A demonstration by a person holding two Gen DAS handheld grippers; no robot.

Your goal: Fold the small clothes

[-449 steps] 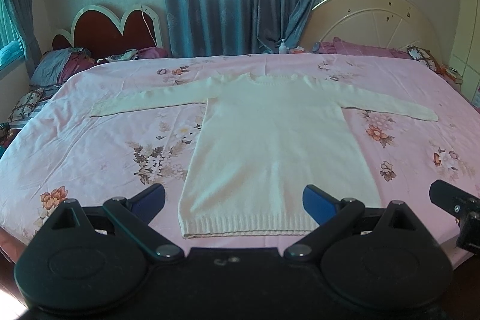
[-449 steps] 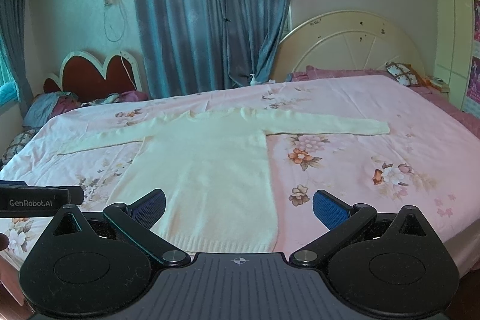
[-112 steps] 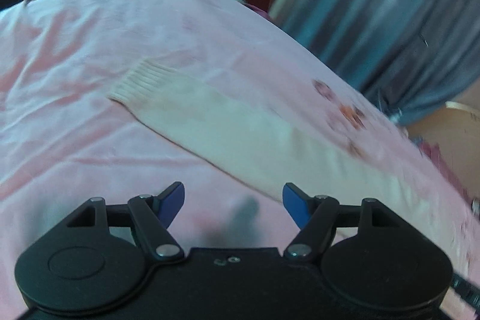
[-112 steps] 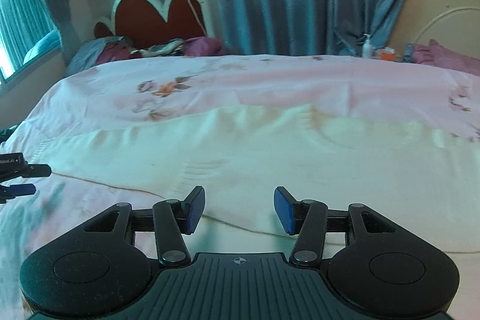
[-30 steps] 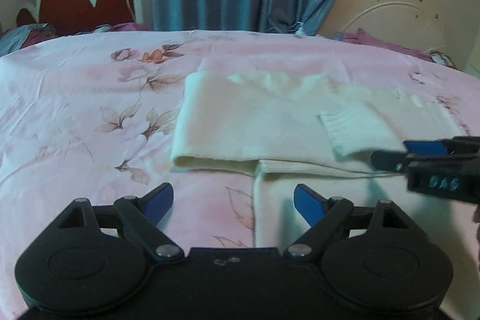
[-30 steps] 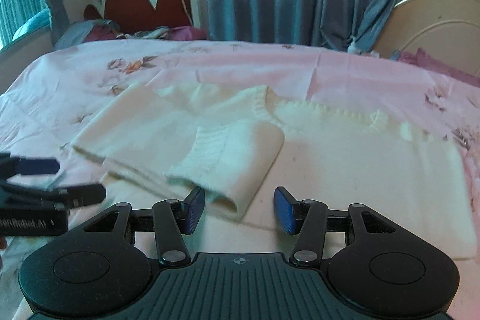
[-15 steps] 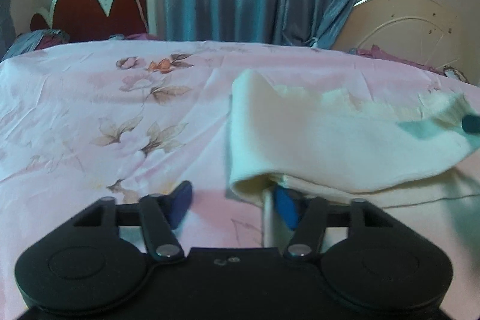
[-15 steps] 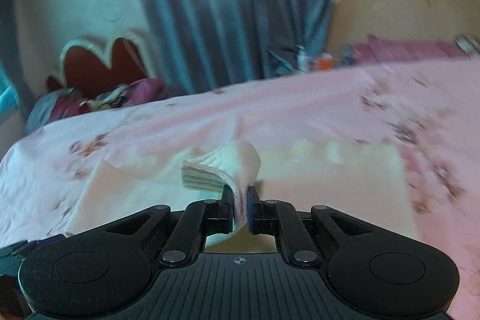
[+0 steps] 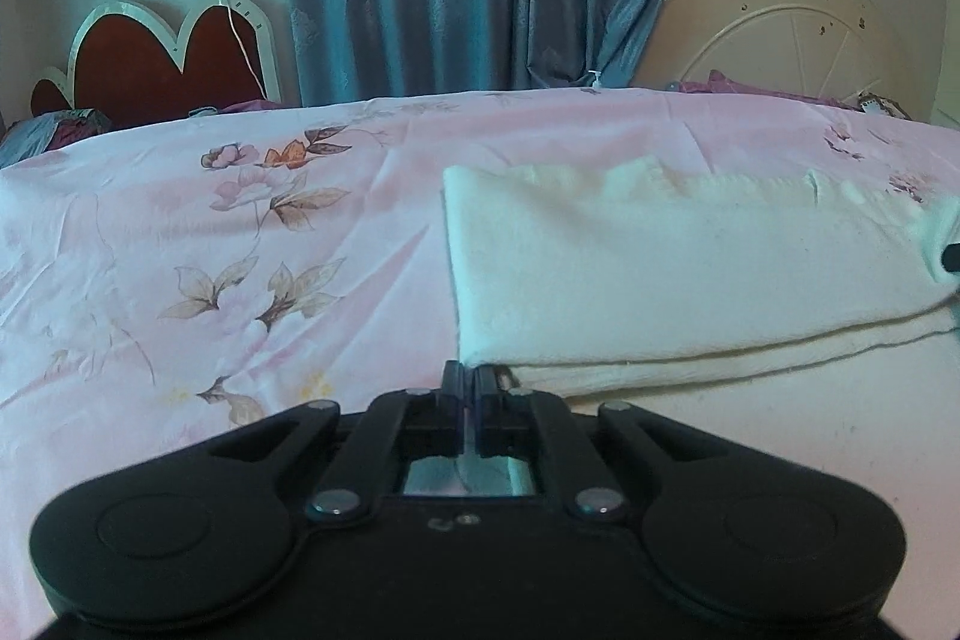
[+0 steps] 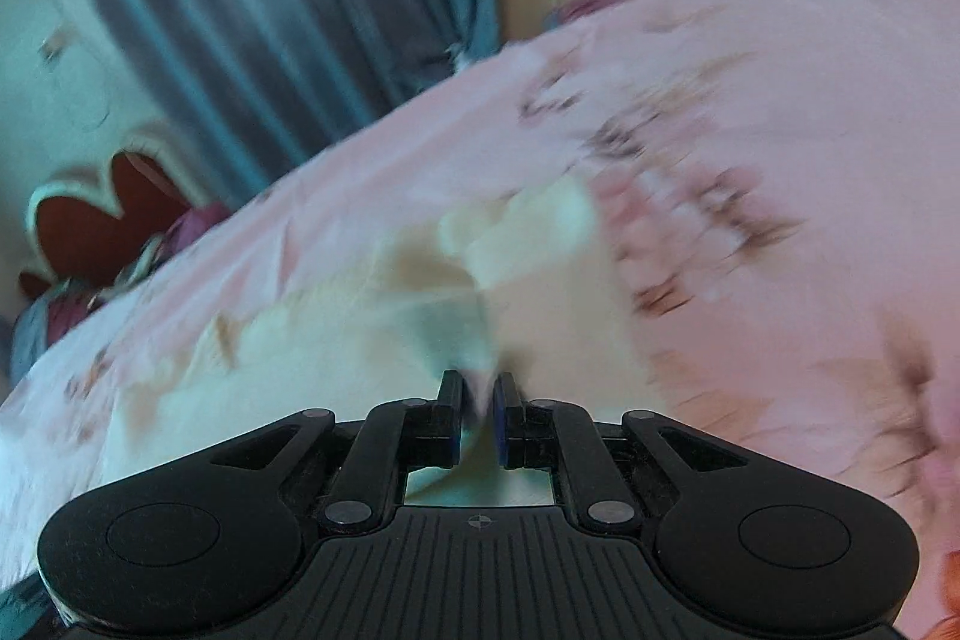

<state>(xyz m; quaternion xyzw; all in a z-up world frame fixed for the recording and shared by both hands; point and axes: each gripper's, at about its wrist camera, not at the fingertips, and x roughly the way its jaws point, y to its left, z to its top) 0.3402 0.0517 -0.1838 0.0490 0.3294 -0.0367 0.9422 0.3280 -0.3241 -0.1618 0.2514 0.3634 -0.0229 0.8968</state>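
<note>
one cream sweater (image 9: 690, 274) on one pink bedsheet (image 9: 180, 244), two grippers, left gripper (image 9: 470, 382) and right gripper (image 10: 478, 391) fingers pinching it

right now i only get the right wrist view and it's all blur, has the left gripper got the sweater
observer: yes. The left gripper has just been closing, and its jaws are now shut on the near left corner of the folded sweater.
operator: is the fold tidy on that side
observer: the top layer lies smooth, and its left edge runs straight across the bed.
</note>
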